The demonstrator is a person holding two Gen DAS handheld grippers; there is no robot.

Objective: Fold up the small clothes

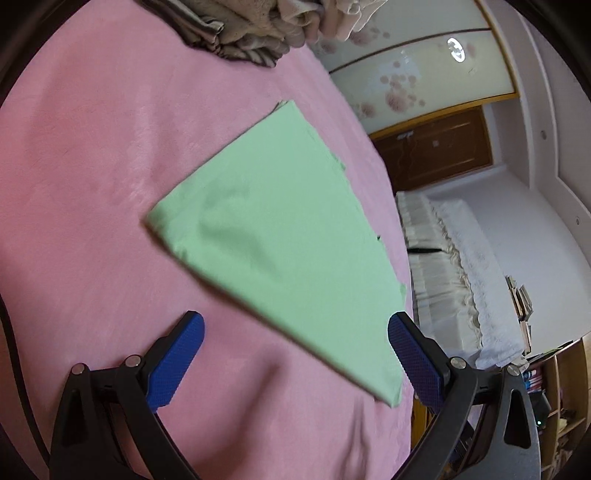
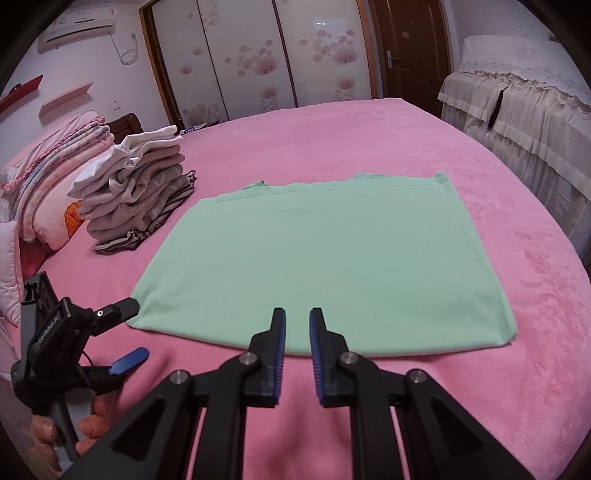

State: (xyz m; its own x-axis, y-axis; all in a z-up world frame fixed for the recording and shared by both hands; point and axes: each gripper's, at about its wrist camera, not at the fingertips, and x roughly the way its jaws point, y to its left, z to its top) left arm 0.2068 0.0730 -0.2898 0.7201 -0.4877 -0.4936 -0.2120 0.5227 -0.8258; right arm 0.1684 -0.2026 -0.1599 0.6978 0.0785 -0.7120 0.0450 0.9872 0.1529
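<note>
A light green garment [image 1: 280,240] [image 2: 325,266] lies flat and folded on the pink bed cover [image 2: 369,147]. In the left wrist view my left gripper [image 1: 295,321] stands wide open just above the cover, with the garment's near corner reaching between its blue pads [image 1: 177,362]. The right wrist view shows that same left gripper [image 2: 135,332] at the garment's near left corner, held by a hand [image 2: 88,417]. My right gripper [image 2: 297,314] hovers over the garment's near edge; its jaws stand a narrow gap apart with nothing between them.
A stack of folded clothes [image 2: 136,192] [image 1: 251,29] sits on the bed to the garment's left. Pillows and folded quilts [image 2: 48,177] lie further left. A cloth-covered piece of furniture [image 2: 517,103] stands beyond the bed's right edge, and wardrobe doors [image 2: 258,55] lie behind.
</note>
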